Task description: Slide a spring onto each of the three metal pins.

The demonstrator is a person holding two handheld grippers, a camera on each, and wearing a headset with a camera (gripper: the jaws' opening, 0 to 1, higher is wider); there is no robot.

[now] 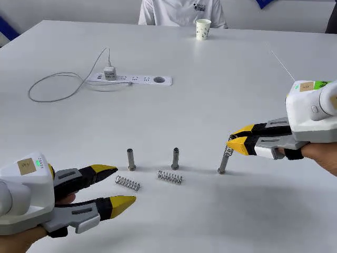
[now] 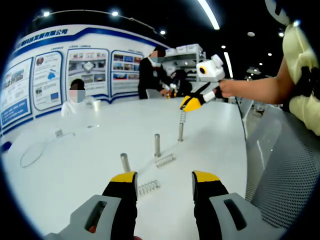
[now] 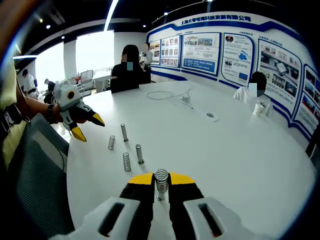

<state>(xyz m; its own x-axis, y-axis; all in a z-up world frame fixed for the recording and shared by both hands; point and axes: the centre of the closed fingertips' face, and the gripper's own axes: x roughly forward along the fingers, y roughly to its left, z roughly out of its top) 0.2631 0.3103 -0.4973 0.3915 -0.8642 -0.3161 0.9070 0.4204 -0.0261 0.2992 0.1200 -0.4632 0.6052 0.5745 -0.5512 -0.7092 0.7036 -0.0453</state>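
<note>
Three metal pins stand on the white table: the left pin (image 1: 130, 159), the middle pin (image 1: 175, 158) and the right pin (image 1: 222, 166), which leans. A spring (image 1: 227, 153) sits over the top of the right pin, and my right gripper (image 1: 232, 141) is shut on that spring (image 3: 161, 181). Two loose springs lie flat in front of the pins, one (image 1: 128, 183) by the left pin and one (image 1: 169, 177) by the middle pin. My left gripper (image 1: 125, 184) is open and holds nothing, its tips just short of the nearer loose spring (image 2: 148, 187).
A white power strip (image 1: 131, 79) with a plugged charger and looped cable (image 1: 55, 87) lies at the back left. A paper cup (image 1: 202, 29) stands at the far edge in front of a seated person (image 1: 181, 11). Bare tabletop (image 1: 210, 221) surrounds the pins.
</note>
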